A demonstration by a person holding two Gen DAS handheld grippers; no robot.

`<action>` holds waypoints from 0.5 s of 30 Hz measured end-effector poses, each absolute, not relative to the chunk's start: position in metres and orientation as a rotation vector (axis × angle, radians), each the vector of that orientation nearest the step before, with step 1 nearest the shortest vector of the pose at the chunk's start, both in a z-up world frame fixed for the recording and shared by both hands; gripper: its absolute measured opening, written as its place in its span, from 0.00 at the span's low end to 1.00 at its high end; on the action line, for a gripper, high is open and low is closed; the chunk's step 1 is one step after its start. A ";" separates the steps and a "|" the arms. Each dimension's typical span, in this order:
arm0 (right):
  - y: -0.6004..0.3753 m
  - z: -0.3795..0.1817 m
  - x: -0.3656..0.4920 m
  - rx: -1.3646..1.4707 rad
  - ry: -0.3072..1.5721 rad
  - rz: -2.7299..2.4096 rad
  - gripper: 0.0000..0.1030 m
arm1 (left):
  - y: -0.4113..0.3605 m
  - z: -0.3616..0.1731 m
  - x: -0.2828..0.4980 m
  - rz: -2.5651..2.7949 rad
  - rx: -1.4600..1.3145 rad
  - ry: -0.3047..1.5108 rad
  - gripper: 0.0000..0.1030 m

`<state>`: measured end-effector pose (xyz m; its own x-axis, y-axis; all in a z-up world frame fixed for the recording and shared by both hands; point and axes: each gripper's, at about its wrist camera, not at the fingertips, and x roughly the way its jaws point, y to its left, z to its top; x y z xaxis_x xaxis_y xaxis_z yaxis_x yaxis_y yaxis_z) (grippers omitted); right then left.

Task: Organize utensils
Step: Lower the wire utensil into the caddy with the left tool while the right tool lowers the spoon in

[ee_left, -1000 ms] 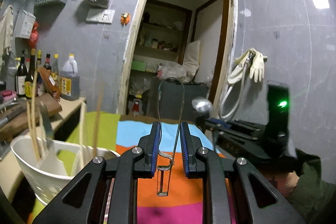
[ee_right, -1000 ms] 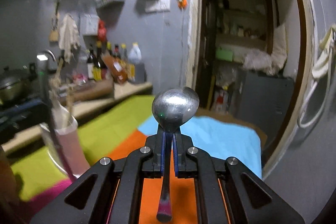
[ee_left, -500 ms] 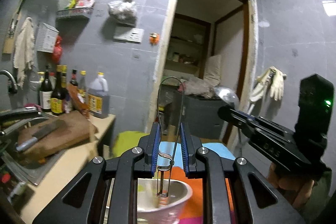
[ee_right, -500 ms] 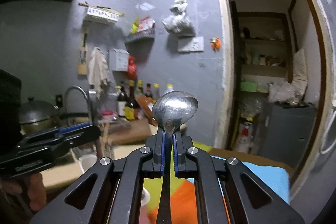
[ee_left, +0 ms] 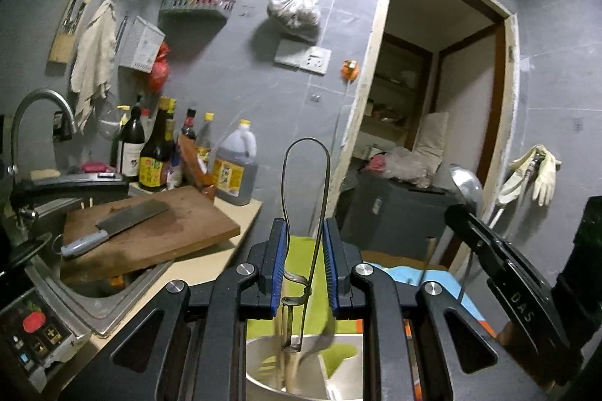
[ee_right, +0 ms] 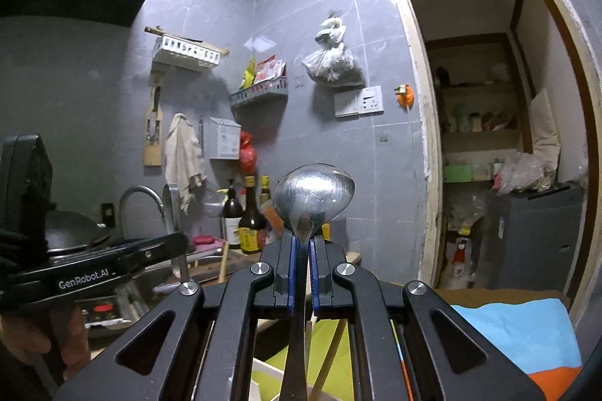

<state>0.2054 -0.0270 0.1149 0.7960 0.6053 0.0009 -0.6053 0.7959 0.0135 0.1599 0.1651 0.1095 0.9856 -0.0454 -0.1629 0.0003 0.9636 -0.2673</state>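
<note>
My left gripper (ee_left: 304, 263) is shut on a wire-handled peeler (ee_left: 305, 190), loop end up, blade end hanging over the white utensil holder (ee_left: 338, 372) just below. My right gripper (ee_right: 301, 265) is shut on a metal spoon (ee_right: 313, 192), bowl upward, handle pointing down toward the same holder's rim (ee_right: 263, 369). The right gripper (ee_left: 500, 262) with the spoon bowl (ee_left: 466, 184) shows at the right of the left wrist view. The left gripper (ee_right: 94, 275) shows at the left of the right wrist view. Chopsticks (ee_right: 329, 359) lean in the holder.
A counter at left carries a wooden cutting board (ee_left: 150, 231) with a cleaver (ee_left: 113, 224), several sauce bottles (ee_left: 158, 152), and a sink with tap (ee_left: 34, 122). A striped cloth (ee_right: 519, 333) covers the table. A doorway (ee_right: 489, 137) opens at the right.
Both grippers have risen and tilted up, still holding the peeler and spoon. The holder has slid to the bottom edge of both views, directly under the grippers.
</note>
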 end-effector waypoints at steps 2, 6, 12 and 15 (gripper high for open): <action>-0.025 0.107 0.207 0.013 -0.011 0.629 0.04 | 0.165 0.104 0.162 -0.011 -0.264 0.168 0.15; -0.024 0.093 0.210 0.022 -0.022 0.594 0.04 | 0.164 0.093 0.165 -0.016 -0.268 0.179 0.15; -0.023 0.077 0.214 0.020 0.020 0.591 0.04 | 0.156 0.092 0.161 -0.028 -0.261 0.181 0.15; -0.023 0.072 0.214 0.020 0.032 0.594 0.04 | 0.152 0.090 0.162 -0.027 -0.252 0.189 0.15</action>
<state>0.2136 -0.0228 0.0716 0.8283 0.5597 -0.0239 -0.5591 0.8286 0.0283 0.1615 0.1524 0.0899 0.9819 -0.0497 -0.1826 0.0025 0.9683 -0.2500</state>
